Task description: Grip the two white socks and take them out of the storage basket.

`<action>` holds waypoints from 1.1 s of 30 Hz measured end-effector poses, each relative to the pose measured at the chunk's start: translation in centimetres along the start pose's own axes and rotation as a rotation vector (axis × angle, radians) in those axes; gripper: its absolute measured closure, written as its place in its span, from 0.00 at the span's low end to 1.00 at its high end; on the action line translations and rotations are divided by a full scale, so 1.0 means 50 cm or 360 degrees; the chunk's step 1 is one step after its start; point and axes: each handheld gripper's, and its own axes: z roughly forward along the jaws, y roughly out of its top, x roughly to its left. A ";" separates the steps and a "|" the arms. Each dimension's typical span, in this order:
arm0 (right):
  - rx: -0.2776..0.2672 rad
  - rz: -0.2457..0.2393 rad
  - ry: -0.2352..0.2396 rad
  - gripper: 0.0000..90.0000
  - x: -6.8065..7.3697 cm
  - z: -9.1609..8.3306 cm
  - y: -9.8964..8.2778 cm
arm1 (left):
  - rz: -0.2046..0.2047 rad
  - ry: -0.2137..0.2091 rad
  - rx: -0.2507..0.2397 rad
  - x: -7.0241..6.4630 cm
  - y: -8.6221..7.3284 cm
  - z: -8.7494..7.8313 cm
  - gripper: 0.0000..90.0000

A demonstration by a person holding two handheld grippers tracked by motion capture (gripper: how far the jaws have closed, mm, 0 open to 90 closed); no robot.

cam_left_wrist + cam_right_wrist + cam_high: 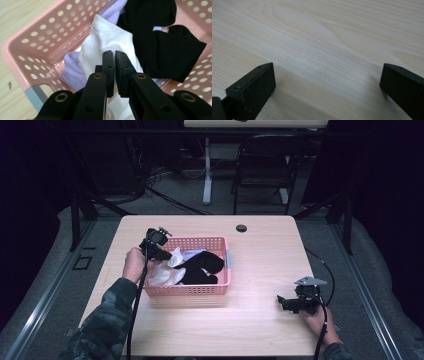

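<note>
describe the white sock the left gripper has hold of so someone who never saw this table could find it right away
On the light wooden table stands a pink perforated basket of socks. At its left end, the left gripper is shut on the white sock. It lies between a pale lilac sock and black socks, the only plain white one.

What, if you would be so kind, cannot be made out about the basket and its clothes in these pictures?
- Pink basket floor: the clothes cover it in the high view.
- White sock lower end: the left hand-held gripper, shut on it, hides it in the left gripper view.
- Black garment: cut off by the top edge.
</note>
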 end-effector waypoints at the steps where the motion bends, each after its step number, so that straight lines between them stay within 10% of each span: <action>1: 0.0000 0.0001 0.0001 0.00 0.000 0.000 0.000 | 0.0002 0.0004 -0.0007 0.001 0.002 -0.005 0.96; 33: 0.0000 0.0001 0.0001 0.00 0.000 0.000 0.000 | 0.0071 0.0097 -0.0187 -0.004 0.059 -0.138 0.96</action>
